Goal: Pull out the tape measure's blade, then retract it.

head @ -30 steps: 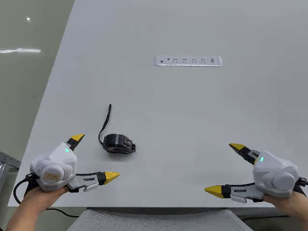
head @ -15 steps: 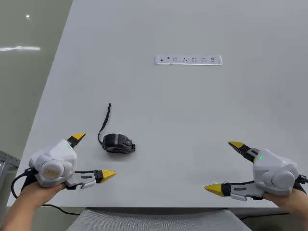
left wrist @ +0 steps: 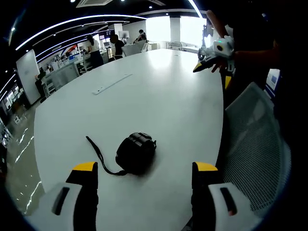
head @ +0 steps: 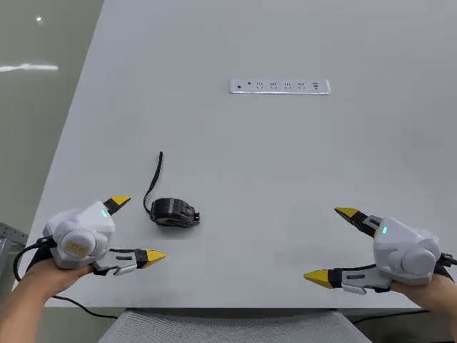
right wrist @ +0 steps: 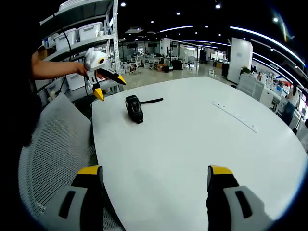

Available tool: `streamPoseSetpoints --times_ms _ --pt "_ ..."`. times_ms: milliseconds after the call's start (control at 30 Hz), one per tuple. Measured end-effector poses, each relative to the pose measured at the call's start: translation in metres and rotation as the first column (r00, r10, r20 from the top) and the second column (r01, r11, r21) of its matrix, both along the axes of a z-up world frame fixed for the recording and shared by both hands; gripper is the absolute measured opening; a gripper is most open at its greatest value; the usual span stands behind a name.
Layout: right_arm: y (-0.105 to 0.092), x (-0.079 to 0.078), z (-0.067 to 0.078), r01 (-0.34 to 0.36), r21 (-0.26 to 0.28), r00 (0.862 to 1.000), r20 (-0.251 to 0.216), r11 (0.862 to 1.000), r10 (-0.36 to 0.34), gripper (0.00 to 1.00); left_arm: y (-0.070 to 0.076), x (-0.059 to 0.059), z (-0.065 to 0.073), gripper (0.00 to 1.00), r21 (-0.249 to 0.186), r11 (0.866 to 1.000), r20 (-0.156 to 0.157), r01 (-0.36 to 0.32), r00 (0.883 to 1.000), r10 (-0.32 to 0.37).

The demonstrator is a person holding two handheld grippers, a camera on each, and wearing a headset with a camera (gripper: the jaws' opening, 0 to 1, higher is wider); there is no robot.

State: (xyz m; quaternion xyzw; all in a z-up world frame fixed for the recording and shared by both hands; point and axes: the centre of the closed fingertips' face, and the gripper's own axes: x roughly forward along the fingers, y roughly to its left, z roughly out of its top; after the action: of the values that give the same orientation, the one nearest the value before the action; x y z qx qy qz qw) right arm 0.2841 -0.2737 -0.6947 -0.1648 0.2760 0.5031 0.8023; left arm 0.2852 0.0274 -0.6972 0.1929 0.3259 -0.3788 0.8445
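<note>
Just ahead of the left gripper's (head: 138, 227) wide-open, empty fingers, a black tape measure (head: 173, 212) lies on the white surface (head: 285, 164), its strap (head: 153, 182) trailing away from them. Well apart on its far side, the right gripper's (head: 331, 244) fingers are also spread wide, holding nothing.

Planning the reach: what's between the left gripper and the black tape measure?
Only bare white tabletop separates the left gripper from the black tape measure, per the head view.
</note>
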Motion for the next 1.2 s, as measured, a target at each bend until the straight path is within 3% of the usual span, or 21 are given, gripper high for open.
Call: streamPoseSetpoints --times_ms 667,1000,1200 --pt "0.024 0.014 -0.007 -0.098 -0.023 0.995 0.012 0.995 0.098 0.81 0.002 0.02 -0.013 0.7 0.066 0.993 -0.02 0.098 0.995 -0.097" --pt "0.045 0.021 -0.008 -0.146 -0.023 0.989 0.018 0.989 0.147 0.74 0.002 0.03 -0.024 0.62 0.082 0.984 -0.041 0.158 0.987 -0.155" --pt "0.059 0.027 -0.015 -0.174 -0.024 0.985 0.012 0.984 0.174 0.7 0.002 0.035 -0.034 0.58 0.115 0.972 -0.066 0.203 0.978 -0.197"
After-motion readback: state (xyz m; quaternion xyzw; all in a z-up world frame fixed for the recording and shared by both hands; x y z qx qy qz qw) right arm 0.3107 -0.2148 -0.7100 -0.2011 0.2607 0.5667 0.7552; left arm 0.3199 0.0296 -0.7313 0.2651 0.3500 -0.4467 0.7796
